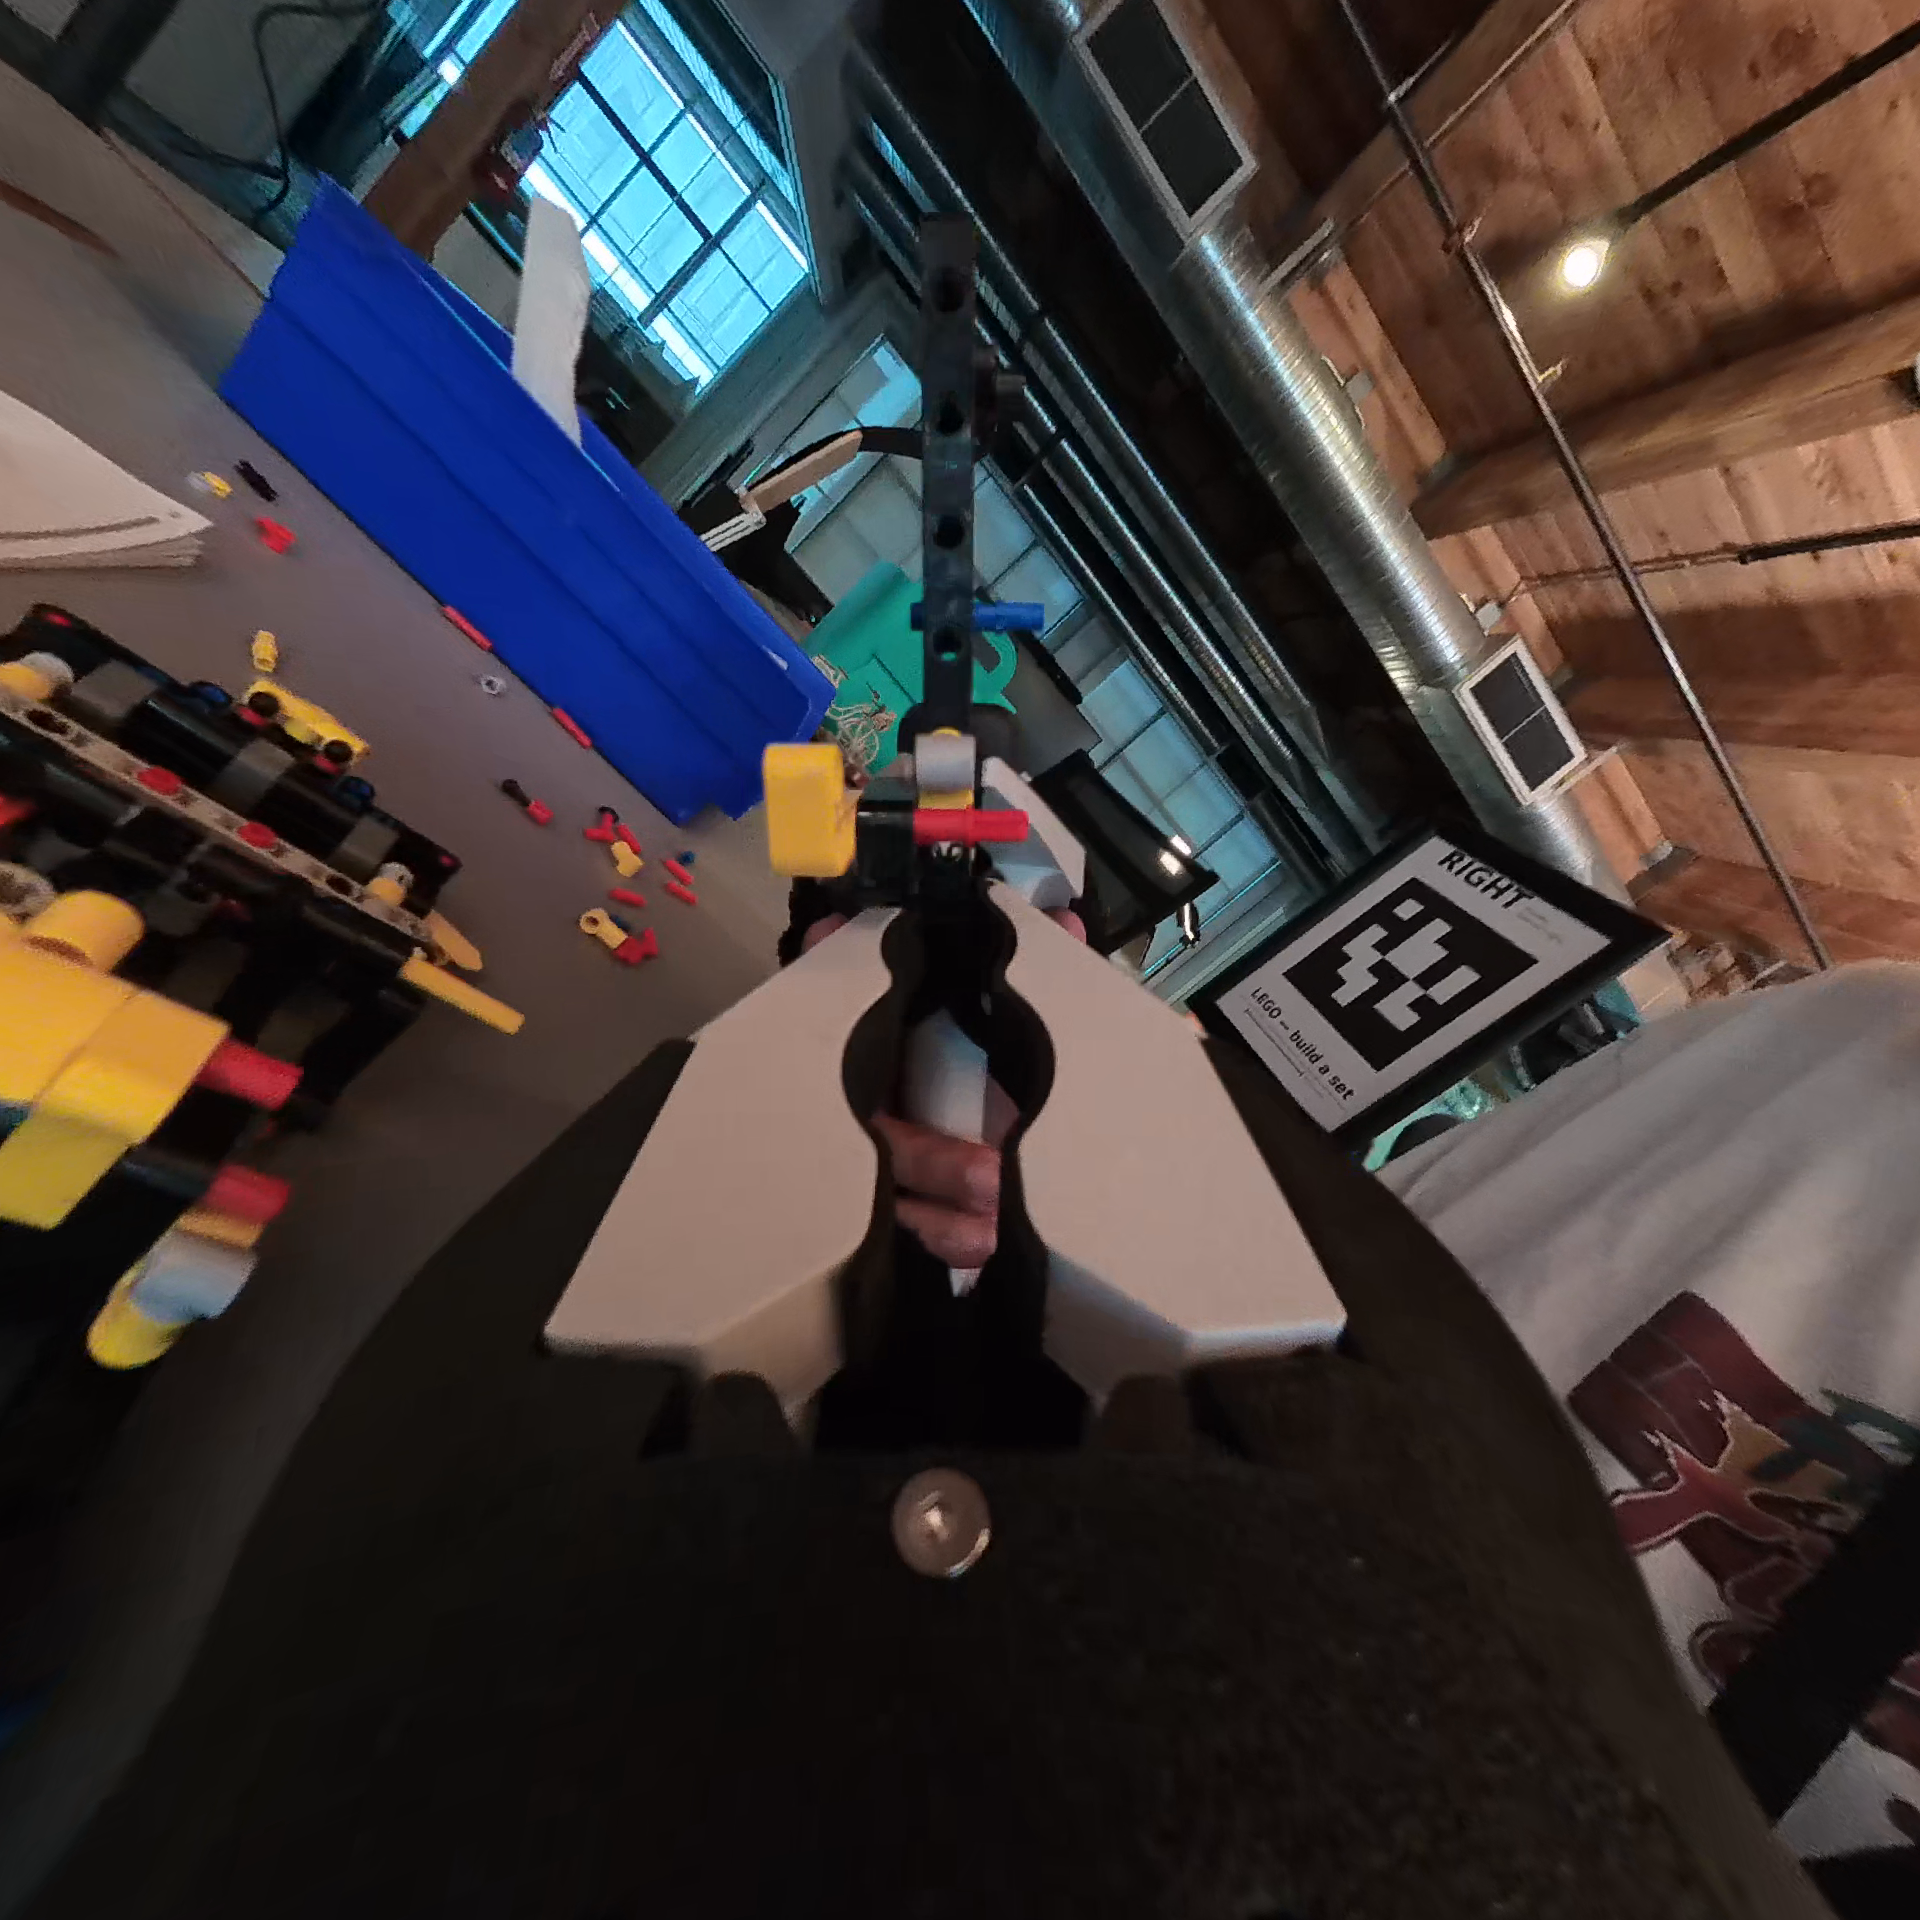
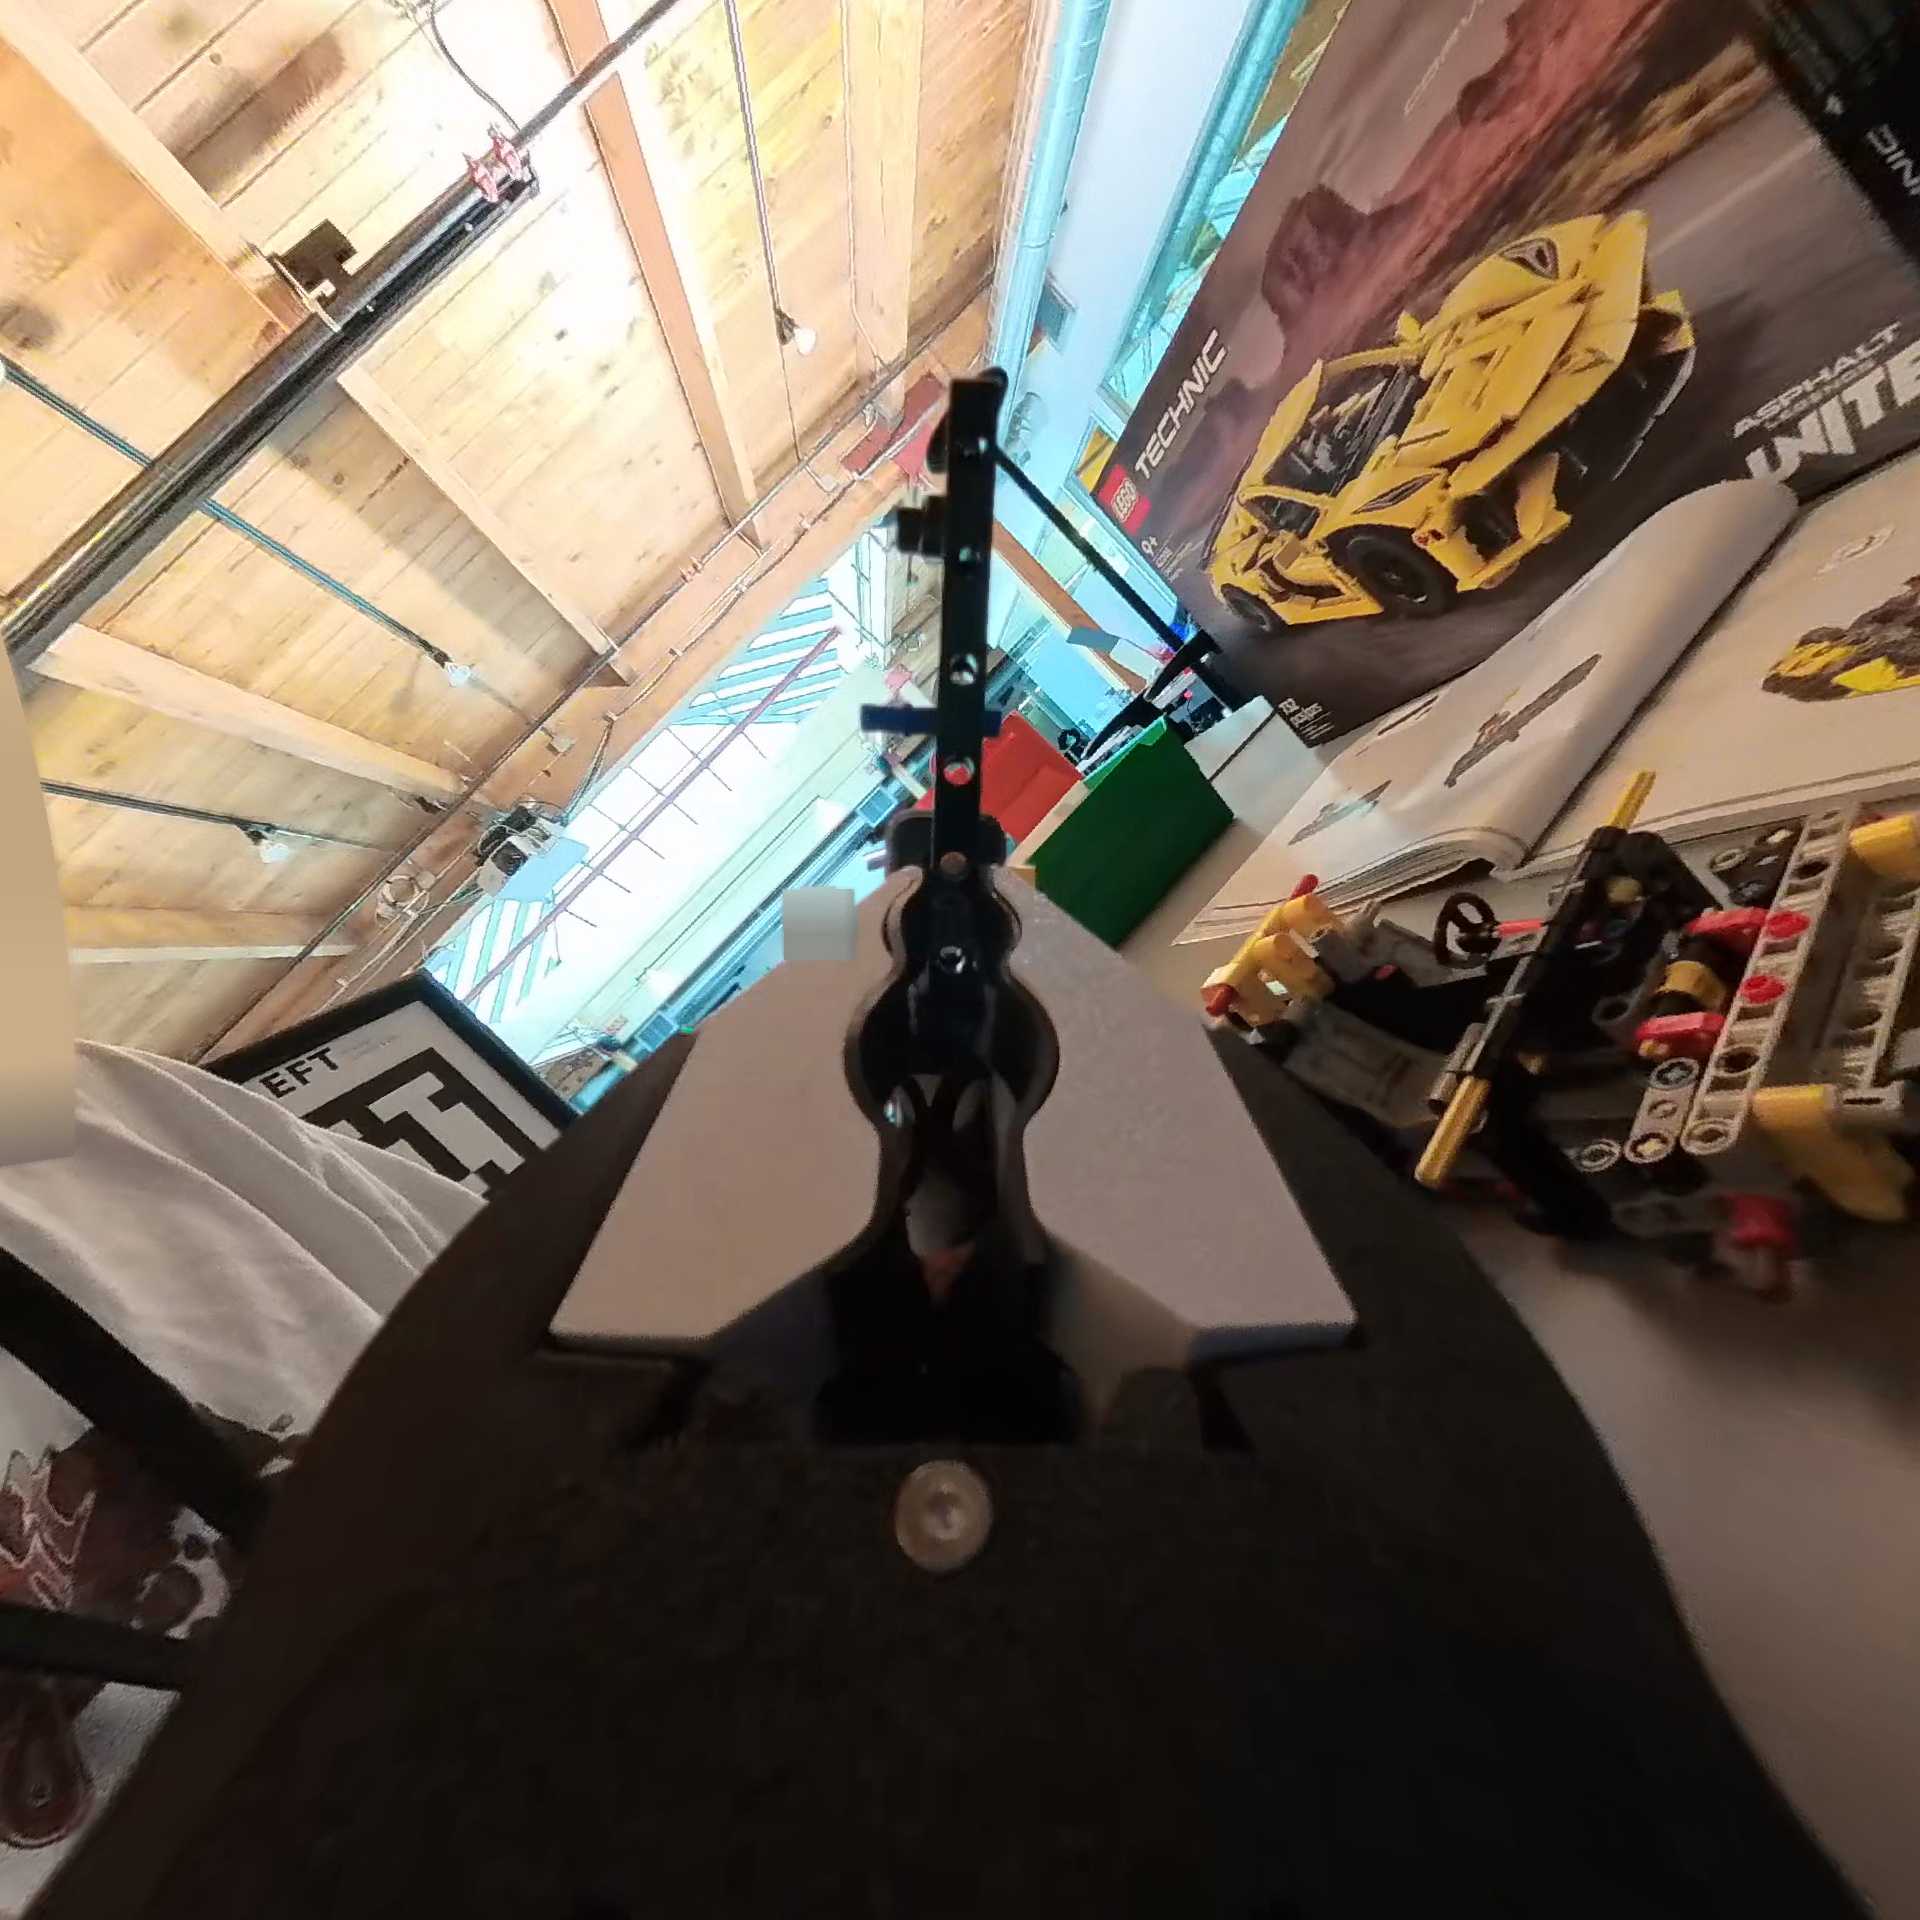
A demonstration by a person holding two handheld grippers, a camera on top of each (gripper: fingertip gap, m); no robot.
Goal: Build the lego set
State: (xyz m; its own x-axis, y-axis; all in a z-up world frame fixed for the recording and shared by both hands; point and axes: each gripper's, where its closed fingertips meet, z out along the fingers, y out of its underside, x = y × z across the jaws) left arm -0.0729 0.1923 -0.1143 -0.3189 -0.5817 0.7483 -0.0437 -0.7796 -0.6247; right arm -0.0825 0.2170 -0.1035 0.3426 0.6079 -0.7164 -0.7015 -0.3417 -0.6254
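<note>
A long black holed beam (image 1: 948, 468) stands upright in the air. It carries a blue pin (image 1: 1003, 615), and at its lower end a red pin (image 1: 971, 826), a grey piece and a yellow block (image 1: 805, 821). My left gripper (image 1: 940, 909) is shut on the lower end of this assembly. A grey finger (image 1: 1039, 873) of the right gripper shows just behind it. In the right wrist view my right gripper (image 2: 945, 883) is shut on the same black beam (image 2: 961, 623), seen from the other side, with the blue pin (image 2: 894, 717) on its left.
The partly built car chassis (image 1: 208, 831) (image 2: 1621, 1018) lies on the grey table. Loose red and yellow pieces (image 1: 634, 883) lie by a blue bin (image 1: 499, 499). An open instruction booklet (image 2: 1558, 707), the set's box (image 2: 1455, 364) and a green bin (image 2: 1132, 842) stand behind. A person's white shirt (image 1: 1662, 1195) is close. My two grippers' fingertips are within a few centimetres of each other.
</note>
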